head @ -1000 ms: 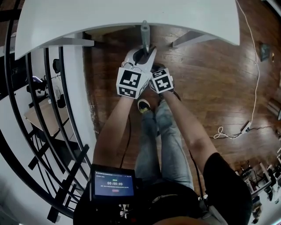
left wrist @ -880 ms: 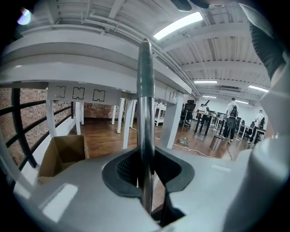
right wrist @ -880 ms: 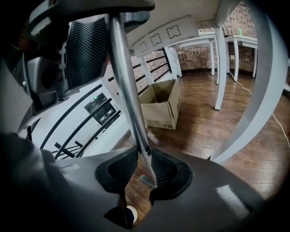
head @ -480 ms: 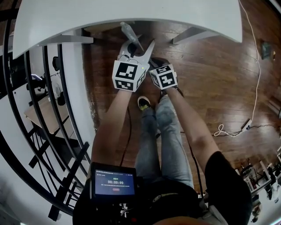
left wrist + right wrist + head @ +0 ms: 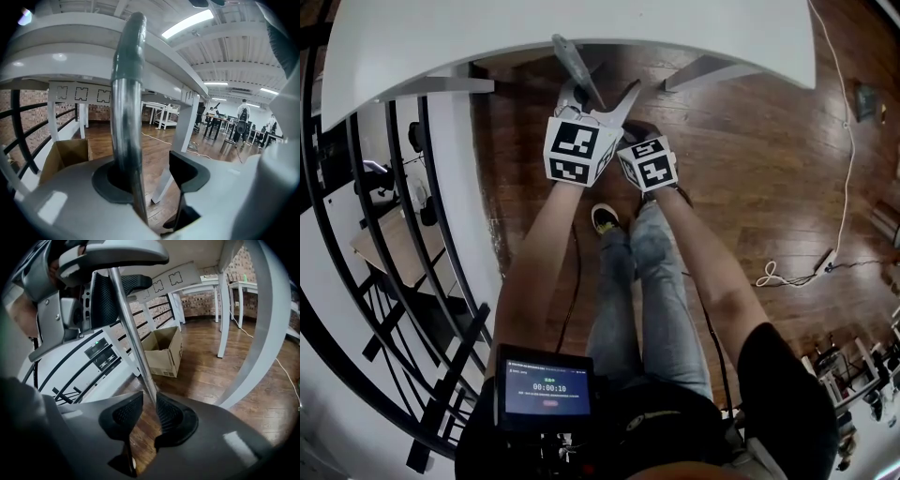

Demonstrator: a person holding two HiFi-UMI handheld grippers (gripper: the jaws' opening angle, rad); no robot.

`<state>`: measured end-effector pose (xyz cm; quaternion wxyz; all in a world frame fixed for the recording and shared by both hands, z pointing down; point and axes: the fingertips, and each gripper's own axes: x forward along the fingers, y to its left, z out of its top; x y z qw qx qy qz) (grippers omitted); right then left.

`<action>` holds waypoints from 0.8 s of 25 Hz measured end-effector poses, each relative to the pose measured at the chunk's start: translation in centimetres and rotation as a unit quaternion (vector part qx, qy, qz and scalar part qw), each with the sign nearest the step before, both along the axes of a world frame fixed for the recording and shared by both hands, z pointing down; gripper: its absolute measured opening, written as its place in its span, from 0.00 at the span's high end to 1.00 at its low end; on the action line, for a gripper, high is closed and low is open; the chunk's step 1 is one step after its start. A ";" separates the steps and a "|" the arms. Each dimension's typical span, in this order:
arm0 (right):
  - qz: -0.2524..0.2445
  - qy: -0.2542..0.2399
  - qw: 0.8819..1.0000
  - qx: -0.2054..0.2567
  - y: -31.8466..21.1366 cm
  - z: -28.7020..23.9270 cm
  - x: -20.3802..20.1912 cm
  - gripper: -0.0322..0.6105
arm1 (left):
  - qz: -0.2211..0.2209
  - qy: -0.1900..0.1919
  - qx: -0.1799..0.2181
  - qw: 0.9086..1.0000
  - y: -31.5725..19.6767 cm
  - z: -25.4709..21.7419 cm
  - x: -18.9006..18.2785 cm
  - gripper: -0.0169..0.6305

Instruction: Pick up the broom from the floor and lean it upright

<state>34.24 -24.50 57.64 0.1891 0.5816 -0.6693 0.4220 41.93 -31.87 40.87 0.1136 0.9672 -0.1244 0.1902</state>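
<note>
Release is happening at the left gripper point(image 5: 154, 176): its jaws have just been opening and are standing well apart, the broom handle point(image 5: 124, 117) only resting against one pad (the other is clear of it), while the right gripper point(image 5: 149, 401) is pinching the handle lower down. Farther out, the handle's grey top is tipping toward the white table point(image 5: 581, 28) edge, no longer upright as a second ago, so the lean is looking nearly done.

Silver broom handle point(image 5: 123, 140) with grey-green grip top, white left gripper point(image 5: 596, 98) with black-and-white square markers, dark grey right gripper point(image 5: 149, 401) with black ribbed pads point(image 5: 171, 416), white table point(image 5: 581, 28), dark brown wood floor point(image 5: 750, 159), black railing point(image 5: 16, 126), brown cardboard box point(image 5: 164, 350), blue jeans point(image 5: 661, 300)
</note>
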 end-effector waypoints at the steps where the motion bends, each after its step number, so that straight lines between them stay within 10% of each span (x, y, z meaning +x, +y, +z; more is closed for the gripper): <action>1: -0.008 0.006 1.000 0.008 -0.2 -0.2 0.0 0.80 | -0.002 0.000 0.002 1.000 0.0 0.0 0.0 0.62; 3: -0.033 0.025 0.999 0.029 -0.9 -0.5 -0.3 0.76 | -0.012 -0.002 0.003 1.000 -0.2 -0.1 -0.3 0.94; 9: -0.061 0.077 0.994 0.035 -3.9 0.1 -0.2 0.79 | 0.010 -0.022 -0.001 1.000 0.7 -0.4 -0.1 0.95; 20: -0.087 -0.020 0.995 0.038 -2.4 0.3 -5.5 0.81 | 0.036 -0.038 0.002 0.999 1.7 0.4 0.0 0.95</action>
